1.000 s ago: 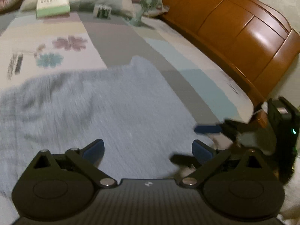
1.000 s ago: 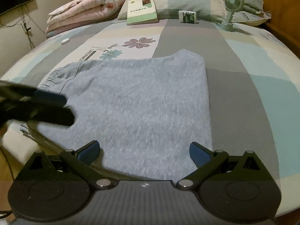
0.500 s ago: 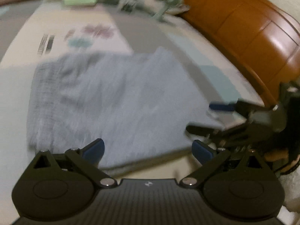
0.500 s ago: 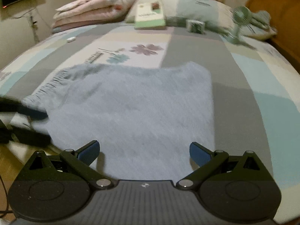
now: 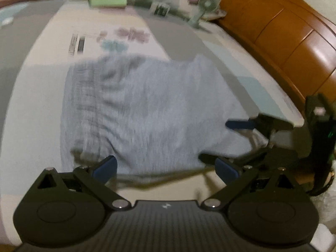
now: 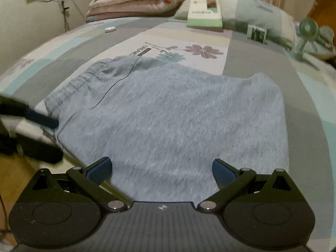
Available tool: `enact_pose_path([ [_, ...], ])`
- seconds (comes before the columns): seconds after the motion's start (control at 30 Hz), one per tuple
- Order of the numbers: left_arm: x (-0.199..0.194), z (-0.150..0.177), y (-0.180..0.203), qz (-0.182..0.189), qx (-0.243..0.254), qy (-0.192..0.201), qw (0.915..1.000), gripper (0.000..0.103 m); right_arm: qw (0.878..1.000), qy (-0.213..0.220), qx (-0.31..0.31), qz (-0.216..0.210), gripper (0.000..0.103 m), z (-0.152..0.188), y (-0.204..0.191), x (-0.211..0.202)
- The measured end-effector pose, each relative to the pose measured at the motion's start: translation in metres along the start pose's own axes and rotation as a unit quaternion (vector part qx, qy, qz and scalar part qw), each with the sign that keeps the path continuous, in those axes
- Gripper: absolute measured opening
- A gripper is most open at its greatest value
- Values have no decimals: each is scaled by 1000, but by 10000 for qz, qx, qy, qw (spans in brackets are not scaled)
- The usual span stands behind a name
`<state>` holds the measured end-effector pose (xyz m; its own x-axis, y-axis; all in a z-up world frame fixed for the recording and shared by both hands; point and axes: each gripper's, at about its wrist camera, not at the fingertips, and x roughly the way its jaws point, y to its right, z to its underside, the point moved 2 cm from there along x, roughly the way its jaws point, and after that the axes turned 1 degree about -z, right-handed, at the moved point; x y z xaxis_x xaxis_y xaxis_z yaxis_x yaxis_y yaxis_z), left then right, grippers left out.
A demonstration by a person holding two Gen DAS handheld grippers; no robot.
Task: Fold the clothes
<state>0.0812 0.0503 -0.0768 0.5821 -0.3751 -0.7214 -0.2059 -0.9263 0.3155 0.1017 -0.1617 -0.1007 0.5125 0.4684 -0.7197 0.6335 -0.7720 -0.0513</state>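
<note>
On the bed (image 6: pixel 262 67) lies the grey garment (image 6: pixel 172 113) (flat) near its front edge — left gripper (image 5: pixel 166 167) and right gripper (image 6: pixel 160 171), the 2, both released.

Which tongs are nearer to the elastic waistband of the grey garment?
Left. The left tongs sit beside the waistband at the garment's left end; the right tongs hover at its near edge, further along.

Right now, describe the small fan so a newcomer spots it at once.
Start at the pillow at the head of the bed. To its right, near the wooden headboard, the fan stands upright on the sheet. It is the only pale green thing with a round grille on a stalk; the book and small box nearby are flat-sided.
</note>
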Motion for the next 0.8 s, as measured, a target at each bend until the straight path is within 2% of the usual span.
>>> enact_pose_path([
  [0.17,-18,-32,-3,-135,282,602,9977,100,9999,89,132,41,103,2,3,-9],
  [0.3,3,-36,-18,-238,163,508,9983,100,9993,98,318,153,103,4,10,-16],
  [0.4,24,-23,-34,-538,-55,183,9984,99,9988,117,391,272,103,5,14,-21],
  [0.47,19,-22,-33,-768,60,260,9967,99,9984,116,452,328,103,6,17,-24],
  [0.67,-17,-60,-27,-365,333,1014,9936,99,9973,90,559,461,103,7,23,-24],
  [0.8,15,-86,-23,-272,474,837,9950,100,9968,47,661,445,103,9,25,-22],
])
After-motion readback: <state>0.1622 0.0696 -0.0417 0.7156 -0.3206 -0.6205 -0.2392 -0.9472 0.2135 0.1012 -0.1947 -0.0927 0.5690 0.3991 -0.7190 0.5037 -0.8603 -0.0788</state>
